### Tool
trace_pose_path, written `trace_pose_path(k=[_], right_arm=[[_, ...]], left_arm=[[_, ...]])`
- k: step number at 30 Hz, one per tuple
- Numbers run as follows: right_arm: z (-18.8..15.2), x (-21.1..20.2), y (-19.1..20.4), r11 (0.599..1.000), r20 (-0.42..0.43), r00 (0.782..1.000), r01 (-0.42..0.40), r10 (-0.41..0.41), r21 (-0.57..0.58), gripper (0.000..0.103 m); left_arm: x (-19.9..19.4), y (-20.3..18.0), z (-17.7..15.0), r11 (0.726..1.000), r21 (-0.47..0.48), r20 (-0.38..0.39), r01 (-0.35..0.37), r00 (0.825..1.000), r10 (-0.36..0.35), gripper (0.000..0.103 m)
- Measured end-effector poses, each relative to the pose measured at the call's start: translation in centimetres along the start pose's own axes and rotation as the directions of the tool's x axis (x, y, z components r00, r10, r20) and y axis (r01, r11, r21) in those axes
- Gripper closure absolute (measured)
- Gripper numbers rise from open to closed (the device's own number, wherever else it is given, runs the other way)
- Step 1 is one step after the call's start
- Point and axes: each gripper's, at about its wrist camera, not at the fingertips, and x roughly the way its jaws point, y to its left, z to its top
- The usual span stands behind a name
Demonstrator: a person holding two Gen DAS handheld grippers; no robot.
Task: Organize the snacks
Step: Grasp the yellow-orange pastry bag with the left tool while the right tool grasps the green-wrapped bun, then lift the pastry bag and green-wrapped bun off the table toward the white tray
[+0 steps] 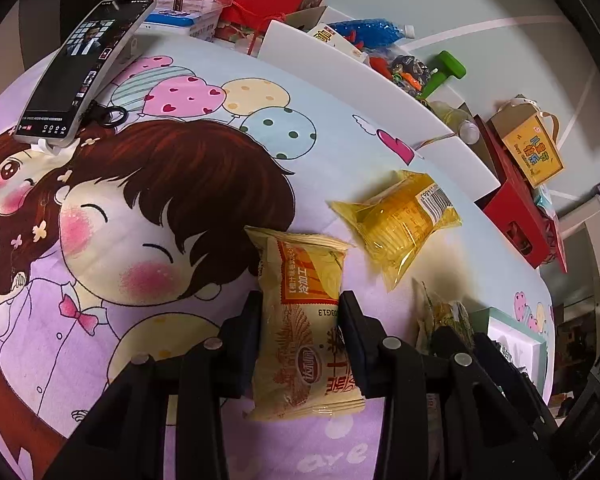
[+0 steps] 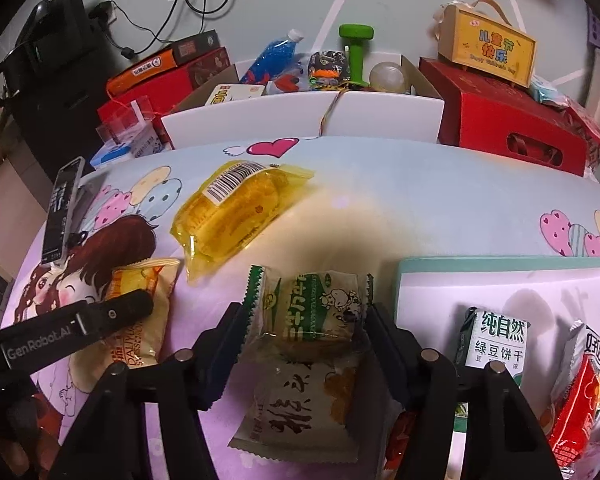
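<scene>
You are working over a cartoon-print cloth (image 1: 148,208) that covers the table, with a white tray with a mint-green rim (image 2: 500,264) at your right. That tray already holds a green-and-white mung-bean cake pack (image 2: 496,336) and a red snack packet (image 2: 580,392), so judge the sorting as begun but well short of done.

Four snacks lie outside the tray. The biggest is the clear yellow cake packet (image 2: 236,216), loose on the cloth beyond both grippers. Your left gripper (image 1: 300,320) has its jaws against both sides of the tan pastry packet (image 1: 304,328), apparently clamped. Your right gripper (image 2: 306,324) straddles the green-striped milk-candy packet (image 2: 312,312); its jaws flank the wrapper, but you cannot tell whether they have closed on it. Beneath it lies a pale packet with black brush lettering (image 2: 300,412).

A phone (image 1: 80,68) is propped up at the cloth's far left.
</scene>
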Motion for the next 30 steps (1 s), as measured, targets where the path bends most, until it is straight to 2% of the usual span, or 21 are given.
trace_pose_path(k=[4,8,11,15,18,22,30], right_arm=[[-0.1,0.1,0.6,0.999,-0.008,0.999,-0.034,0.034,-0.019,0.037],[-0.1,0.0,0.6,0.993,-0.011,0.993,-0.116,0.116,0.003,0.036],[-0.2,0.5,0.6,0.996,-0.016,0.996,-0.084,0.084,0.006,0.036],[-0.3,1.1,0.6,0.997,-0.016,0.997,-0.072,0.072,0.013,0.036],[-0.4,1.4,0.9,0.998,-0.006,0.998,-0.06,0.06,0.001,0.036],[-0.4,1.7,1.2,0.999,0.004,0.999,-0.049,0.049,-0.008,0.036],[-0.4,2.0,1.6,0.999,0.027,0.999,-0.023,0.024,-0.027,0.032]], left_arm=[[0.1,-0.3,0.1,1.0,0.006,0.002,-0.008,1.0,0.008,0.063],[0.3,-0.6,0.1,1.0,0.016,0.003,-0.018,1.0,0.018,0.063],[0.5,-0.8,0.0,0.999,0.024,-0.002,-0.025,1.0,0.025,0.061],[0.9,-1.2,0.0,0.999,0.039,-0.01,-0.019,1.0,0.02,0.05],[1.2,-1.7,0.0,0.997,0.064,-0.012,-0.036,0.999,0.036,0.046],[1.5,-2.1,-0.1,0.993,0.094,-0.011,-0.067,0.998,0.068,0.046],[1.4,-1.7,0.0,0.991,0.094,0.004,-0.095,0.995,0.095,0.046]])
